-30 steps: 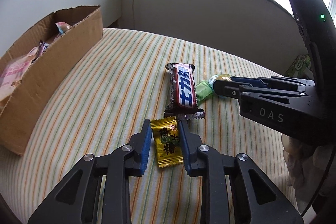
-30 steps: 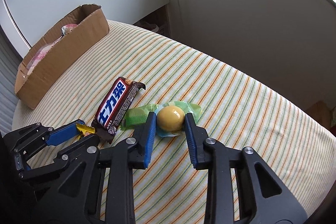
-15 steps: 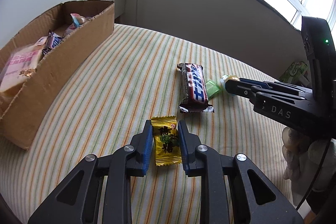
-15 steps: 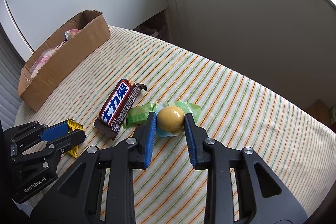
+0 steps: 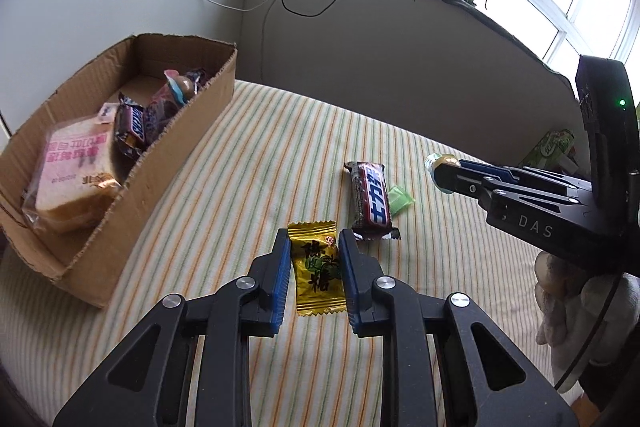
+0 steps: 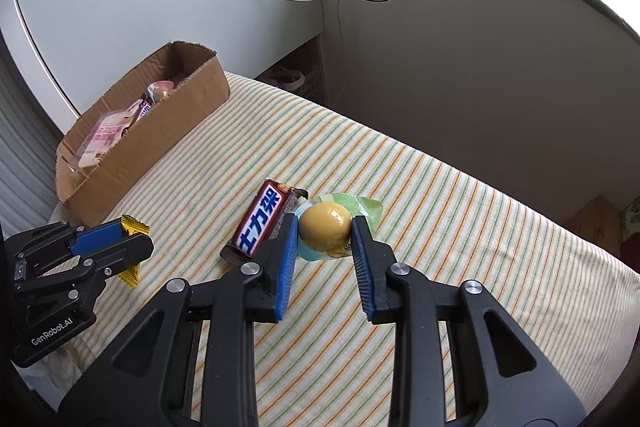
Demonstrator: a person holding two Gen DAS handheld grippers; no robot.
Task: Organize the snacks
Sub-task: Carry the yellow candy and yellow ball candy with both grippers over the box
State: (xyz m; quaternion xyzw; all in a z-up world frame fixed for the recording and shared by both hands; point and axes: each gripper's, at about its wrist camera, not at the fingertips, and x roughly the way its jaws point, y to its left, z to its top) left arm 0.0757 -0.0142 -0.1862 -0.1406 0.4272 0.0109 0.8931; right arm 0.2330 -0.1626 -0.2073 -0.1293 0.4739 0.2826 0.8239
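Far off to the left of your fingers sits the open cardboard box (image 5: 132,187), already holding a wrapped sandwich (image 5: 70,183) and several small packets, one long wall facing you. Your left gripper (image 5: 314,269) is clamped on a yellow candy (image 5: 318,269), wrapper upright between the blue pads (image 5: 282,275), its long axis running straight out along the fingers. The box lies ahead and to the left of this gripper, so your left hand is the nearer one for a drop. Just beyond those fingertips, slightly right, a chocolate bar (image 5: 372,197) rests on the striped cloth (image 5: 260,167), lengthwise away from you, with a green wrapper (image 5: 400,199) touching its right side. Further right, your right gripper (image 6: 325,227) is closed on a yellow jelly cup (image 6: 324,225) with a pale green rim, lifted off the cloth as far as can be judged. From there the box lies well away to the upper left, past the bar and the other gripper. Hidden: the box's far corner, the candy's lower edge behind the pads, and the sealed top of the cup. A gloved hand (image 5: 580,303) shows at the right edge, cut off.
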